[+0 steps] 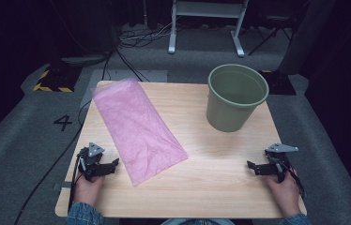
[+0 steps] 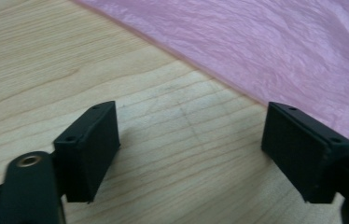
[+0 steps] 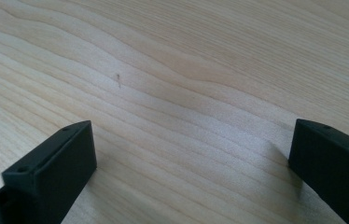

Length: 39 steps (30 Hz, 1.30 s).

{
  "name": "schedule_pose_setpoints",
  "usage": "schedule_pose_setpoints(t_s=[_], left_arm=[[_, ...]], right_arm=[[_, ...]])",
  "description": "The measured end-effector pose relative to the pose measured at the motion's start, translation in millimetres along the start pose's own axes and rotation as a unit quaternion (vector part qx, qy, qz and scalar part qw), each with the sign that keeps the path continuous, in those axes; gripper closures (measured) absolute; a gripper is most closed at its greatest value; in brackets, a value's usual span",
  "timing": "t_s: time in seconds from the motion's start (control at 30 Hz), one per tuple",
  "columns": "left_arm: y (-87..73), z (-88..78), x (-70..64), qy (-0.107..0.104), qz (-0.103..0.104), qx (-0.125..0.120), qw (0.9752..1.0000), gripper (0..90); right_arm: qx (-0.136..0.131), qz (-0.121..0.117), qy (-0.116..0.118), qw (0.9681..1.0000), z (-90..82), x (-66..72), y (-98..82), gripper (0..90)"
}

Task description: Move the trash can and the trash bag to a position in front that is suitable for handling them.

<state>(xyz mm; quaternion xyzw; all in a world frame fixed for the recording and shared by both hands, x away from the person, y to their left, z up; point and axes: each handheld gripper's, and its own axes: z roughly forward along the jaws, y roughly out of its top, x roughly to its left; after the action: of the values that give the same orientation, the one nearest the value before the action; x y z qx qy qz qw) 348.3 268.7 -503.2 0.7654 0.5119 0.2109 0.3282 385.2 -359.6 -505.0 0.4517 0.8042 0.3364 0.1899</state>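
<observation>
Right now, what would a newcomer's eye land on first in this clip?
First the pink plastic bag, lying flat and slantwise across the left half of the wooden table. Next the empty green bucket, upright at the far right. Nearer the person, the left gripper and right gripper rest at the table's sides, jaws open and empty, the left one just short of the bag's edge.

Pink bag (image 1: 137, 129) beside left gripper (image 1: 112, 165)
</observation>
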Motion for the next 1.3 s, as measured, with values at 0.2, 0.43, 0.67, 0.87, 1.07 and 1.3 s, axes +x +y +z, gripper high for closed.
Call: schedule_pose_setpoints(t_s=[0.2, 0.43, 0.67, 0.87, 1.07, 1.3], left_arm=[[5.0, -3.2, -3.2, -0.007, 0.002, -0.003, 1.0, 27.7], [8.7, -6.1, -10.1, -0.016, 0.017, -0.015, 0.9996, 28.8], [12.1, -6.8, -12.5, -0.023, 0.014, -0.014, 0.9996, 27.9], [14.2, -9.9, -13.5, -0.027, 0.015, -0.018, 0.9994, 27.9], [16.2, -14.4, -16.2, -0.03, 0.004, -0.033, 0.999, 26.8], [15.6, -19.6, -20.3, -0.017, 0.032, -0.016, 0.9992, 29.6]], right_arm=[[-0.016, 0.0, -0.003, 0.9999, -3.6, 0.9, -1.8, 20.0], [-0.031, -0.006, 0.003, 0.9995, -7.3, 2.7, -4.0, 34.5], [-0.008, -0.011, 0.017, 0.9998, -17.1, 7.7, 3.5, 57.8], [-0.015, -0.015, 0.03, 0.9993, -25.8, 9.2, 11.4, 55.8], [-0.017, -0.021, 0.042, 0.9987, -39.9, 12.6, 25.3, 54.6], [-0.028, -0.006, 0.061, 0.9977, -57.5, 7.9, 41.4, 52.5]])
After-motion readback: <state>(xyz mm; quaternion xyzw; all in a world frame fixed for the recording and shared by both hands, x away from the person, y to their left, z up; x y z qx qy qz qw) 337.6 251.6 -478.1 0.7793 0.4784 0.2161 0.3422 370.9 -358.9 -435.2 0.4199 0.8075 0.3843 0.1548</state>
